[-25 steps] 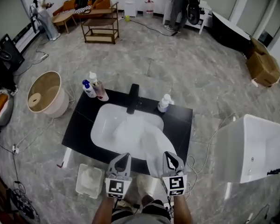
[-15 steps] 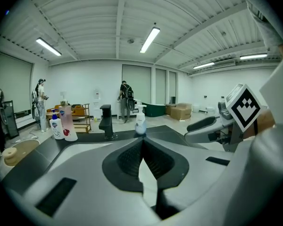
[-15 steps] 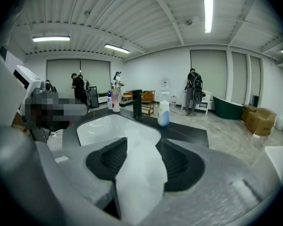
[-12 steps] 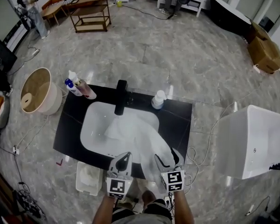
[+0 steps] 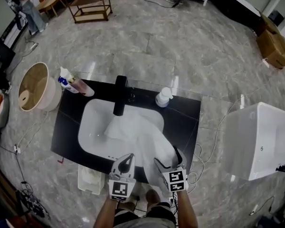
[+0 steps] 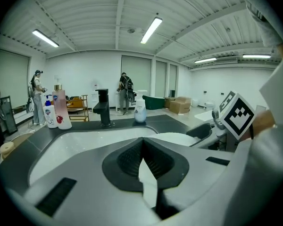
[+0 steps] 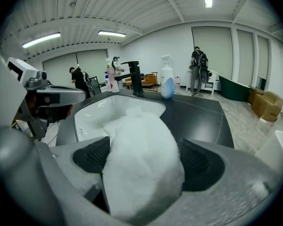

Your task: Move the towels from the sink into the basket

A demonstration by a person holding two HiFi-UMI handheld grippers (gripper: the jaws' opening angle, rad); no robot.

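Note:
A white towel (image 5: pixel 137 137) lies in the white sink (image 5: pixel 88 132) and hangs over the counter's front edge. Its thick folded end (image 7: pixel 141 168) sits between the jaws of my right gripper (image 5: pixel 169 160), which are opening and stand wide apart, so the pads no longer press it. My left gripper (image 5: pixel 126 159) hovers just left of it at the counter's front edge, shut (image 6: pixel 142 157) with nothing in it. A small white basket (image 5: pixel 89 178) holding white cloth stands on the floor below the counter, left of the left gripper.
A black faucet (image 5: pixel 119 95) stands behind the basin, with bottles (image 5: pixel 71 83) at the back left and a soap dispenser (image 5: pixel 164 97) at the back right. A round wooden tub (image 5: pixel 35 87) sits left; a white bathtub (image 5: pixel 261 139) right. People stand far off.
My right gripper's jaws have gone from shut on the towel's end to wide apart. The towel still hangs over the front edge. The head view has tipped further down over the sink.

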